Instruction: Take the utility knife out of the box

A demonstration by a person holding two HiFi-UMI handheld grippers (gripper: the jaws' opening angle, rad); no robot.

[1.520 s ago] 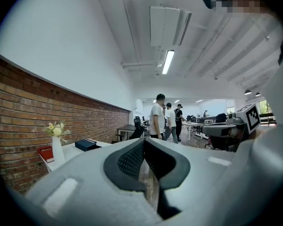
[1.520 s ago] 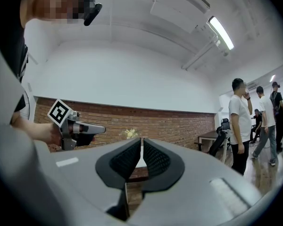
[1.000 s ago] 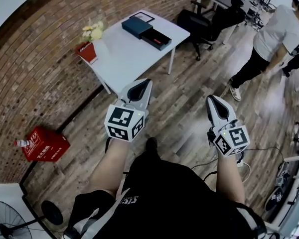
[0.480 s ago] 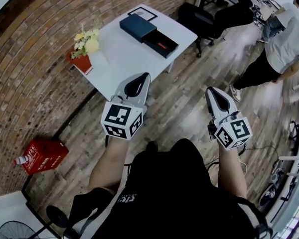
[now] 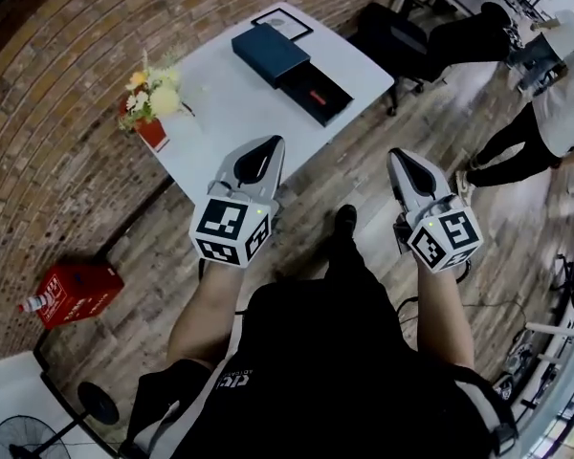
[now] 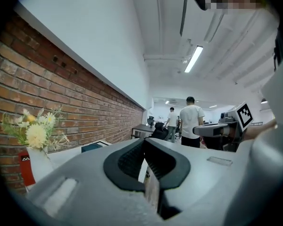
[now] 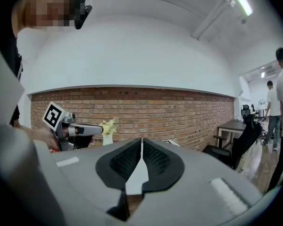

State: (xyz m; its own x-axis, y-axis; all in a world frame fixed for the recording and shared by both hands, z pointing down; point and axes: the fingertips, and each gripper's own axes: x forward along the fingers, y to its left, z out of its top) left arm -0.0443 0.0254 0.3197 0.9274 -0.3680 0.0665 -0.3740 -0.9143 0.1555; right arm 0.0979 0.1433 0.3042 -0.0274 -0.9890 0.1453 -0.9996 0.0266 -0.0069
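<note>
A dark blue box (image 5: 265,51) lies on the white table (image 5: 225,108) in the head view. Its black drawer tray (image 5: 327,100) is slid out, and a red utility knife (image 5: 317,94) lies in it. My left gripper (image 5: 272,142) is shut and empty, held over the floor just short of the table's near edge. My right gripper (image 5: 394,154) hovers over the wooden floor to the right of the table, its jaws closing with nothing between them. Each gripper view shows its own jaws meeting, left gripper (image 6: 144,142) and right gripper (image 7: 142,141).
A red vase of flowers (image 5: 149,113) stands at the table's left end and a framed sheet (image 5: 283,23) lies behind the box. Black office chairs (image 5: 402,32) stand beyond the table. A person (image 5: 555,113) walks at the right. A red case (image 5: 72,290) lies by the brick wall.
The person holding the grippers has walked toward the table, so the table and box lie closer to both grippers. The bystander at the right has stepped further right.
</note>
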